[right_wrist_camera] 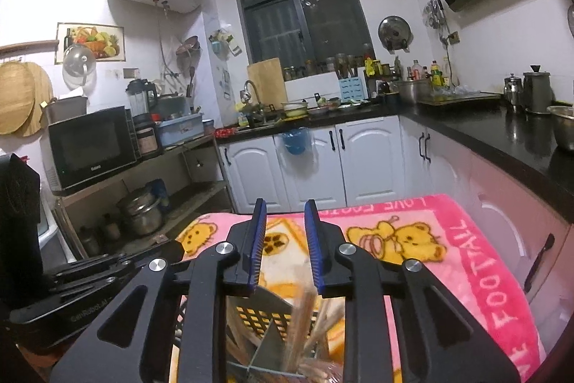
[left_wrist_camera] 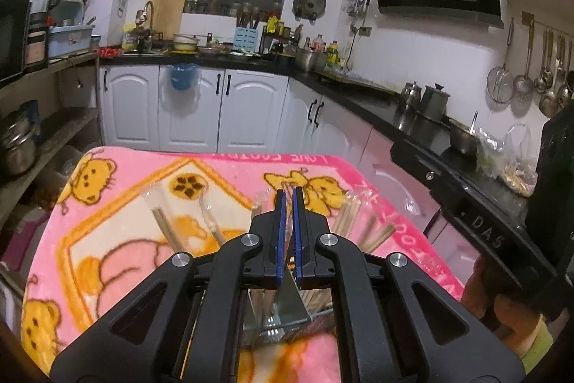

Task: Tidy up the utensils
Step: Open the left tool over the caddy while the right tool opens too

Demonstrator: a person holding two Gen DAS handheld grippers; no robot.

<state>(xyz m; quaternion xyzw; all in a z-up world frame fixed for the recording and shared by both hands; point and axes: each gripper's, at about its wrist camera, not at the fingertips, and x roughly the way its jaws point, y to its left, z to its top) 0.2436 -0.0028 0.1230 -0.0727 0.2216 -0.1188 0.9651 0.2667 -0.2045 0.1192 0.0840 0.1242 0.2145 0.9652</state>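
The left claw (left_wrist_camera: 288,200) hung over the table with its blue-padded fingers drawn nearly together — only a narrow slit showed between them, and nothing could be seen held there. Directly under it sat a metal utensil holder (left_wrist_camera: 283,311), with a divider inside and pale chopstick ends sticking up from its right compartment. Farther out, on the pink bear-print blanket (left_wrist_camera: 118,203) that covered the table, lay several pairs of wooden chopsticks in clear plastic sleeves: one pair (left_wrist_camera: 168,232) left of the claw, another (left_wrist_camera: 215,228) just beside it, and more (left_wrist_camera: 373,232) fanned out to the right. The right claw (right_wrist_camera: 285,214) was spread apart and empty, poised above the same holder (right_wrist_camera: 265,314) — here its perforated wall showed, and a blurred bundle of chopsticks (right_wrist_camera: 301,318) stood in it below the fingers. The left claw's black body (right_wrist_camera: 89,279) lay low at the left edge of that view. Beyond the table stood white cabinets (right_wrist_camera: 362,160), a black countertop, and a microwave (right_wrist_camera: 91,146) on a shelf.
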